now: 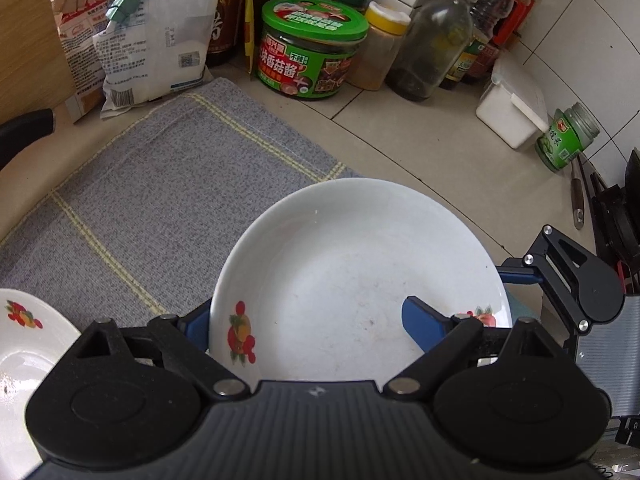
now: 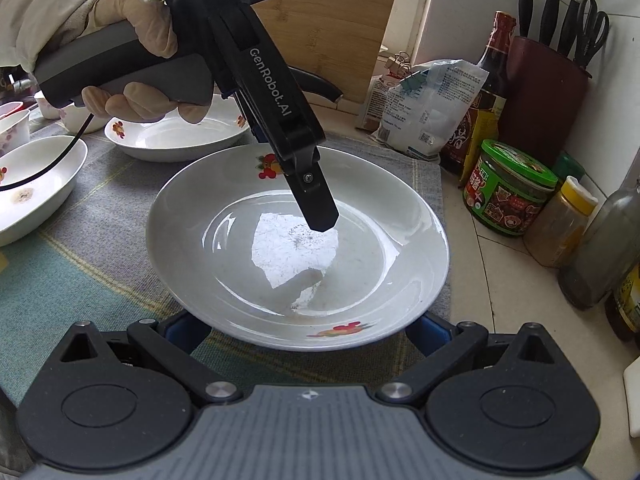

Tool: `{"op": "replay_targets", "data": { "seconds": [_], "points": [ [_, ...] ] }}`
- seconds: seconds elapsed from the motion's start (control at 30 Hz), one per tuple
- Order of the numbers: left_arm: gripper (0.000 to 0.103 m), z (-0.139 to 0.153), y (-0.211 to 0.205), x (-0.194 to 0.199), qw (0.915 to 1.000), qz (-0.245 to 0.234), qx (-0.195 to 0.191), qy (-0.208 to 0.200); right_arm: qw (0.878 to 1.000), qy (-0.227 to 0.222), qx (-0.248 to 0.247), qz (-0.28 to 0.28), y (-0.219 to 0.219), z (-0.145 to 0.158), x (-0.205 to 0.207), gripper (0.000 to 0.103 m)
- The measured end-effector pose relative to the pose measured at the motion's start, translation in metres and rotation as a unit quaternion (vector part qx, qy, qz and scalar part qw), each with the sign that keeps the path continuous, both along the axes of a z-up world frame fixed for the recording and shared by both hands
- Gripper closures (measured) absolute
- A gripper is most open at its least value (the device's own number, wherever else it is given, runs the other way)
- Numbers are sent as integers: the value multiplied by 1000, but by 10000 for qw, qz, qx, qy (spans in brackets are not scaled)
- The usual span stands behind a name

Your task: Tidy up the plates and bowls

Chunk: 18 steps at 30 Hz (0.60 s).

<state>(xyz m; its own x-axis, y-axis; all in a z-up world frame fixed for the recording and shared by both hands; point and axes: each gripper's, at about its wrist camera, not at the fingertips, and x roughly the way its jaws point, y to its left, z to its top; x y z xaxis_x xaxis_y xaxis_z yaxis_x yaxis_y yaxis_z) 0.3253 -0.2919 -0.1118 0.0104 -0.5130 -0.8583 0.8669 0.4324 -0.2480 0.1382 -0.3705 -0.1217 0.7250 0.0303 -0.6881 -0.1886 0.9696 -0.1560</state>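
Note:
A white deep plate (image 1: pixel 352 264) (image 2: pixel 248 280) with fruit decals hangs between both grippers over the edge of a grey cloth (image 1: pixel 160 200). My left gripper (image 1: pixel 308 312) (image 2: pixel 288 180) straddles its far rim. One finger (image 2: pixel 320 216) reaches down inside the plate and the other is hidden outside the rim, so the sloping wall is held between them. My right gripper (image 2: pixel 308 328) has its spread fingers (image 2: pixel 188 328) under the near rim, with their tips hidden. From the left wrist view it shows at the plate's right side (image 1: pixel 516 280).
Two more fruit-decal plates (image 2: pixel 176 140) (image 2: pixel 36 192) sit on the cloth behind and to the left. A green-lidded jar (image 1: pixel 312 52), bottles (image 1: pixel 432 40), a white box (image 1: pixel 508 116) and a knife block (image 2: pixel 544 92) line the tiled wall. A gloved hand (image 2: pixel 136 52) holds the left gripper.

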Motion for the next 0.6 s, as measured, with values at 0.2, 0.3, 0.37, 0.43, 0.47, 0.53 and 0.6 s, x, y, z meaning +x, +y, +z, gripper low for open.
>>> {"op": "replay_targets", "data": {
  "seconds": [0.2,0.3,0.37,0.43,0.47,0.53,0.6],
  "points": [
    [10,-7,-10,9,9999,68,27,-127,9999,38,57,-85,-7,-4,12,0],
    [10,-12,-14,13,9998,123,21,-148,9998,80,117,-130,-10,-7,17,0],
    [10,-14,-15,15,9998,160,11,-144,9998,91,128,-155,-10,-9,18,0],
    [10,-17,-15,16,9997,185,30,-137,9997,104,152,-172,-10,-11,19,0],
    [10,-17,-15,16,9997,182,11,-168,9997,86,129,-176,-9,-12,18,0],
    [10,-17,-16,16,9996,178,-8,-217,9996,69,152,-208,-9,-12,19,0],
    [10,-17,-16,16,9995,187,-24,-255,9996,83,147,-221,-9,-13,20,0]
  ]
}}
